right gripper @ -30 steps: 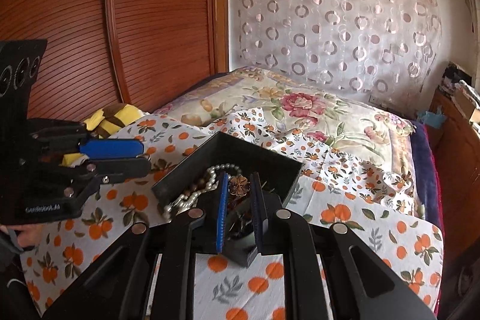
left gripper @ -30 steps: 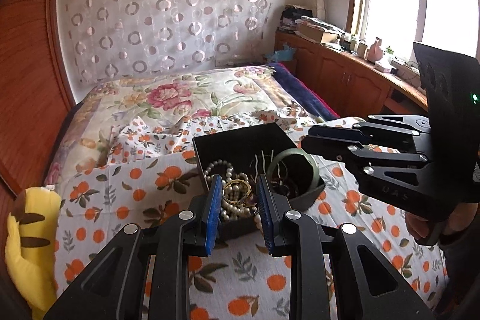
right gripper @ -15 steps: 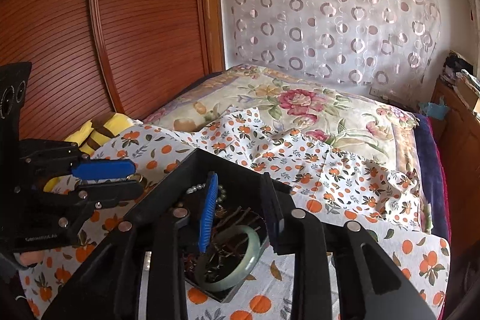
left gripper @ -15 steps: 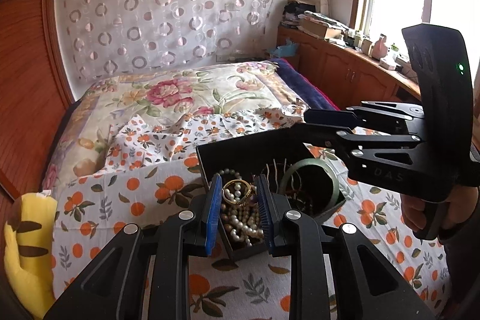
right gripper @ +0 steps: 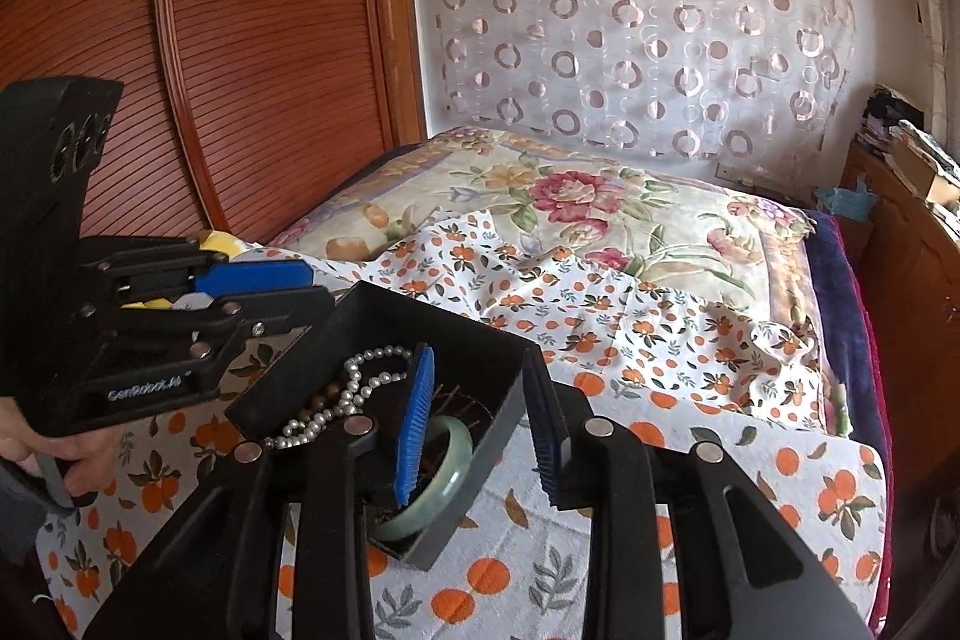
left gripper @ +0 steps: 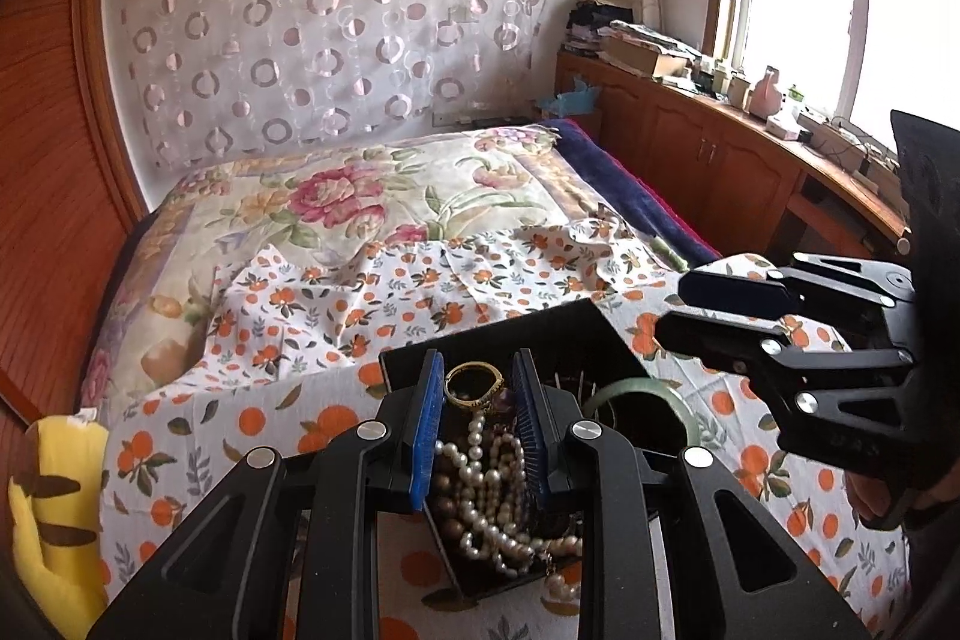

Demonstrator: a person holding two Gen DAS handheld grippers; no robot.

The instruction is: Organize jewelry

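Early stage: left gripper (left gripper: 477,388) pinches a gold ring (left gripper: 472,384) at lower centre; right gripper (right gripper: 480,421) gapes, empty; black box (right gripper: 480,340) remains jumbled.

Left claw (left gripper: 477,400) reaches toward 12 o'clock, its blue pads (left gripper: 425,436) pinching a gold ring (left gripper: 474,383). Right claw (right gripper: 480,421) gapes wide, fingers parted; seen at 3 o'clock in the left view
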